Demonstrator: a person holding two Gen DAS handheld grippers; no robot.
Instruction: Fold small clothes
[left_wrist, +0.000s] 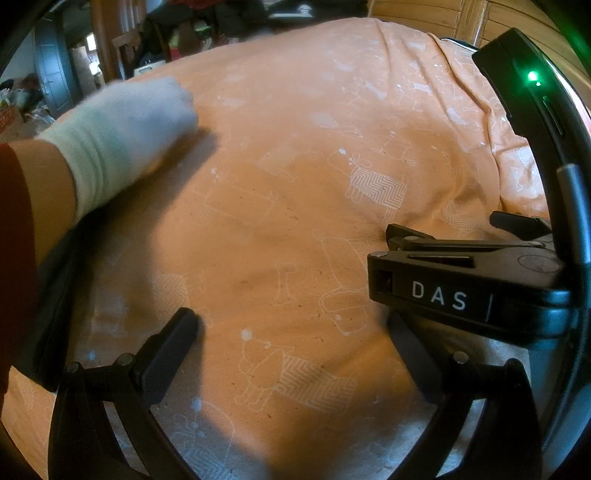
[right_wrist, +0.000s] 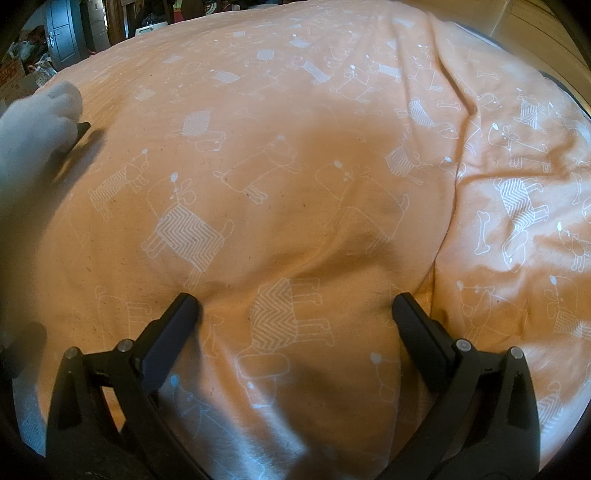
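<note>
Showing white sock (left_wrist: 122, 133), blurred, lying on the orange dog-print bedsheet (left_wrist: 295, 184), ribbed cuff wrapping a bare limb. Running lower left to upper right, toe pointing up-right. Sitting well left of and beyond the left gripper (left_wrist: 295, 325) and right gripper (right_wrist: 295, 306). Both pairs of fingers gaping wide, gripping nothing.

Wide bed (right_wrist: 295, 110) under an orange cover printed with white outline dogs and bones. Beyond its far edge, a cluttered room: grey door (right_wrist: 61, 35), dark wooden chair (left_wrist: 123, 51), heaped belongings. At its right edge, pale wood panelling (left_wrist: 424, 14). Warm, dim light.
</note>
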